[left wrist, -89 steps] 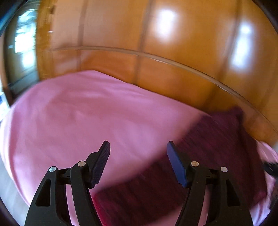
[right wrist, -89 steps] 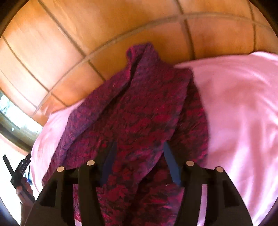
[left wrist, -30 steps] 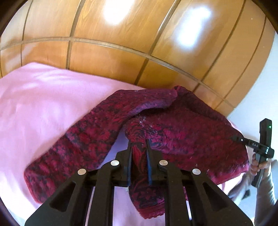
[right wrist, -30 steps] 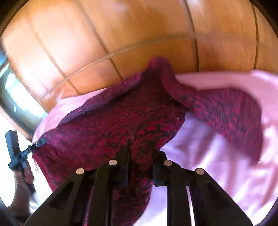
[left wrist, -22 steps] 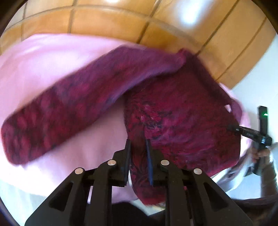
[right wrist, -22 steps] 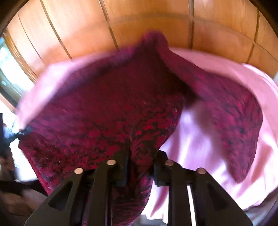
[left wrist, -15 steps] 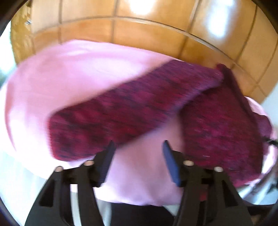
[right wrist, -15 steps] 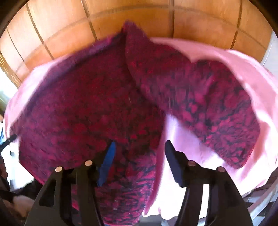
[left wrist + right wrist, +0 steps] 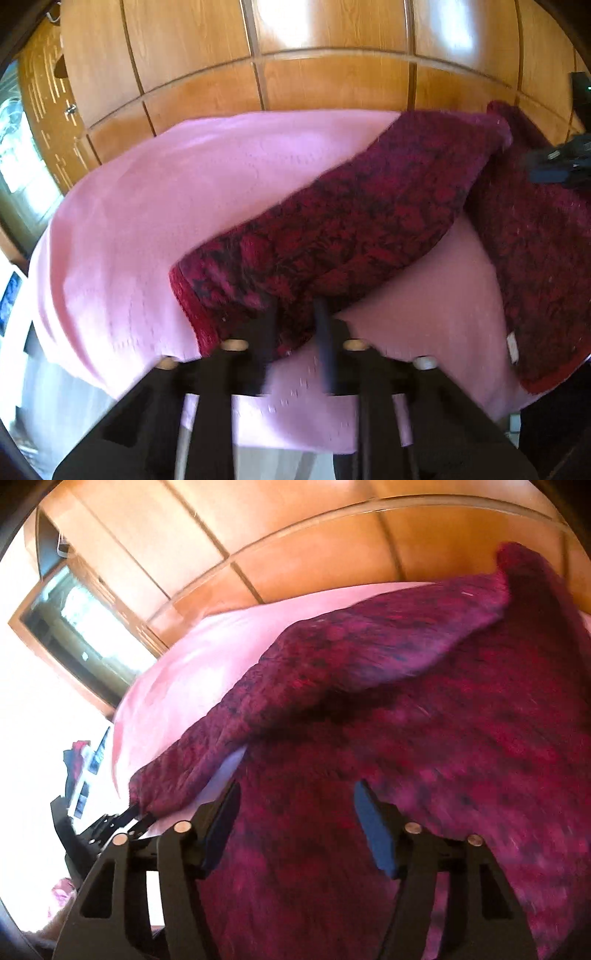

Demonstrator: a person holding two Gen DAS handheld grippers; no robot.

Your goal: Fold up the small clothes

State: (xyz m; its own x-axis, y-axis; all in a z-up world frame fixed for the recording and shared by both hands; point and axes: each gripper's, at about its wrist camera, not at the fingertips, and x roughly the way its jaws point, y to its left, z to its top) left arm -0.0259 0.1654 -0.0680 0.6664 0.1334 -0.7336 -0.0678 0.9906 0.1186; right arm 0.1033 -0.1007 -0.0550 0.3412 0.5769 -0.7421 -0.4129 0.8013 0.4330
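Observation:
A dark red knitted sweater (image 9: 351, 221) lies on a pink sheet (image 9: 155, 206). One sleeve stretches out to the left, the body (image 9: 535, 240) lies at the right. My left gripper (image 9: 295, 321) has its fingers close together around the sleeve's cuff end. In the right wrist view the sweater (image 9: 424, 720) fills most of the frame. My right gripper (image 9: 295, 812) is open just above the sweater's body, holding nothing. The left gripper (image 9: 125, 819) shows at the sleeve end there.
A wooden panelled wall (image 9: 295, 55) stands behind the pink surface. A window (image 9: 81, 627) is at the left. The sheet's front edge (image 9: 295, 435) hangs down just below my left gripper. The right gripper (image 9: 561, 162) shows at the far right of the left wrist view.
Both grippers let go of the sweater's body half a second ago. My left gripper has since moved left to the sleeve cuff and closed on it. My right gripper stays open.

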